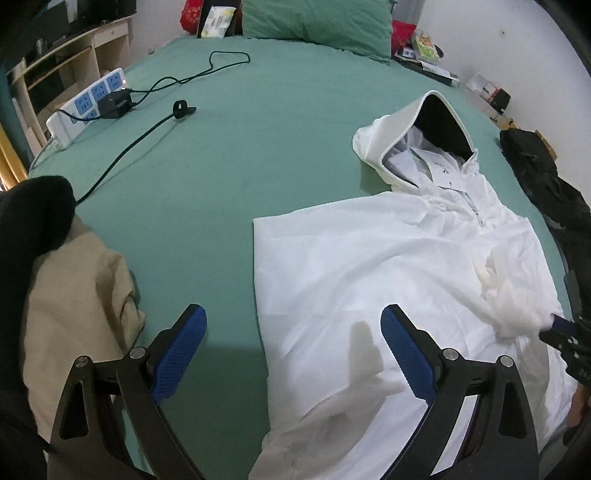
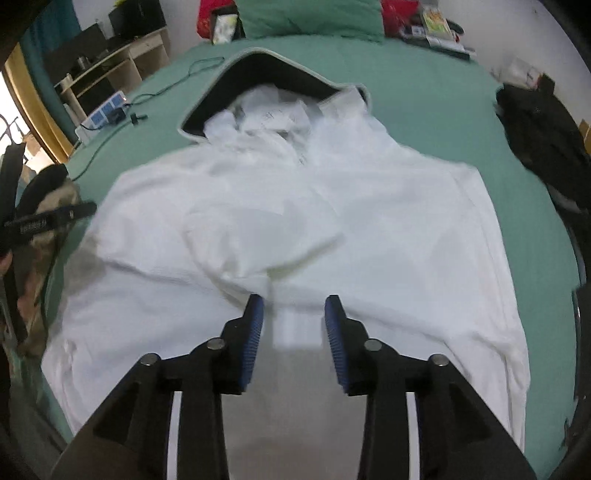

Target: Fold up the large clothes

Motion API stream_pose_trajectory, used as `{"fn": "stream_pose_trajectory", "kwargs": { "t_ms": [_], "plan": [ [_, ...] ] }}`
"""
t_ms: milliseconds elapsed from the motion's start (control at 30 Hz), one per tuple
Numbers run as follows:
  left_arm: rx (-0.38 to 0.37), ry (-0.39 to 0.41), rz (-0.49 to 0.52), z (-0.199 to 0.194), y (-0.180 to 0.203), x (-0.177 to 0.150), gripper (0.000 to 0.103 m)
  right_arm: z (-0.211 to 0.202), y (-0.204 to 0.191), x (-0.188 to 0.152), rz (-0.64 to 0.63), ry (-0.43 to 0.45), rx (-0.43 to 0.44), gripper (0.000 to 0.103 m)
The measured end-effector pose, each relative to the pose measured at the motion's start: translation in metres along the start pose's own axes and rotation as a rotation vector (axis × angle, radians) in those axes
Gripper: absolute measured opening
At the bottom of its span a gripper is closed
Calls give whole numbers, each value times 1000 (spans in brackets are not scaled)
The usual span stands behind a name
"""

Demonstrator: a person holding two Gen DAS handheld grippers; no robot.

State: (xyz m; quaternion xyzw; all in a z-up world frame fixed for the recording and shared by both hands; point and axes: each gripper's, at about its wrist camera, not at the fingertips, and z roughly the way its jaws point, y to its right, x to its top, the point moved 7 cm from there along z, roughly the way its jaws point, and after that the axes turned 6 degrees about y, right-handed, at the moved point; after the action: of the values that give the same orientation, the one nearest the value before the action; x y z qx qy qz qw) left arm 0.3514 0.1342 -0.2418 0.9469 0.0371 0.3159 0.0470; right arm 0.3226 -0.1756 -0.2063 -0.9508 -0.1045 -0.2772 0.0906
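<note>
Hovering open, right claw (image 2: 294,321) over hoodie (image 2: 369,221).

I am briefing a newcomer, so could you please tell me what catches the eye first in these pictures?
A white hoodie lies spread across the green bed, its dark-lined hood toward the pillow. A power strip lies at the bed's left edge, a black garment on its right.

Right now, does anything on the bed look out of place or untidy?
Yes. The hoodie is not flat: one sleeve lies bunched across its front. A power strip and its cable lie on the bed, near the hoodie's hood.
</note>
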Motion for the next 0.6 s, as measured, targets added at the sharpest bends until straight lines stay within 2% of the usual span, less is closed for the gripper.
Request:
{"fn": "stream_pose_trajectory", "kwargs": {
  "t_ms": [100, 233, 300, 367, 567, 600],
  "plan": [
    [12, 7, 9, 1, 2, 3, 98, -13, 26, -3, 23, 43, -11, 38],
    [26, 9, 2, 4, 0, 7, 98, -16, 62, 18, 113, 107, -5, 38],
    [33, 8, -2, 6, -2, 7, 98, -8, 60, 27, 117, 117, 47, 38],
    [34, 5, -3, 8, -2, 7, 98, 14, 47, 34, 107, 68, 132, 38],
    [27, -1, 9, 12, 2, 9, 95, 67, 11, 38, 27, 0, 160, 37],
    [29, -2, 12, 13, 3, 10, 93, 69, 10, 38, 26, 7, 152, 24]
  ]
}}
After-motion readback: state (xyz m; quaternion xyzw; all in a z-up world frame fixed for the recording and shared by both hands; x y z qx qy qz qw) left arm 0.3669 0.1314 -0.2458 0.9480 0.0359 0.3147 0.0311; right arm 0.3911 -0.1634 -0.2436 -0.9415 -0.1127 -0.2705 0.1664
